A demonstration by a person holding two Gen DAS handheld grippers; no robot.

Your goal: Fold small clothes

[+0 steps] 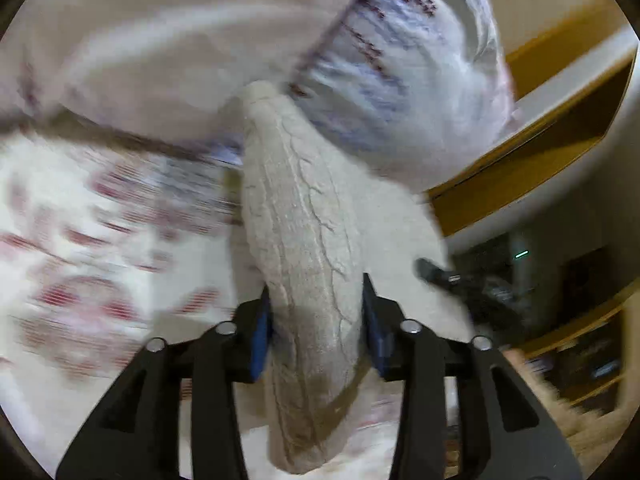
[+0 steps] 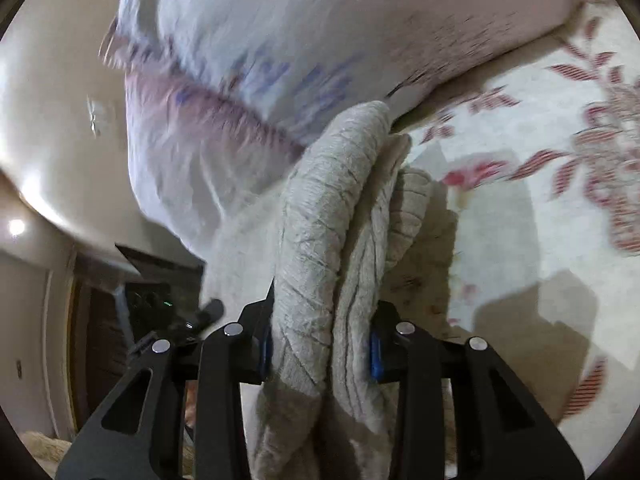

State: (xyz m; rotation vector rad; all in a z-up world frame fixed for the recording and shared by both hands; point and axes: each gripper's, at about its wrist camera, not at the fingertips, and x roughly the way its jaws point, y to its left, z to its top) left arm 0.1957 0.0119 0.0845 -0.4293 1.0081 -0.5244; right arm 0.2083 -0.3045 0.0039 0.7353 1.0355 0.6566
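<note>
- Gripping a bunched fold of the grey ribbed knit garment (image 1: 304,240), the left gripper (image 1: 318,320) has its blue-padded black fingers (image 1: 260,328) pressed against the cloth on both sides, in the left wrist view.
- Left of these tongs lies a cream bedsheet with red flower print (image 1: 80,264), blurred.
- Ahead of the tongs the garment runs forward and ends against a pale pillow with purple and blue pattern (image 1: 400,92), also blurred.
- Right of the tongs, beyond the cloth, are a yellow-brown wooden frame (image 1: 540,136) and a dim room; a dark object (image 1: 436,274) there is too blurred to name.
- Moving to the right wrist view, left of the right gripper (image 2: 322,340) are a pale wall and dark furniture.
- The right gripper pinches a thicker bundle of the same garment (image 2: 320,240), several layers held between its fingers (image 2: 376,354).
- Ahead, the bundle touches the pillow (image 2: 248,60).
- Right of these tongs the flowered sheet (image 2: 540,208) spreads out, shadowed near the cloth.
</note>
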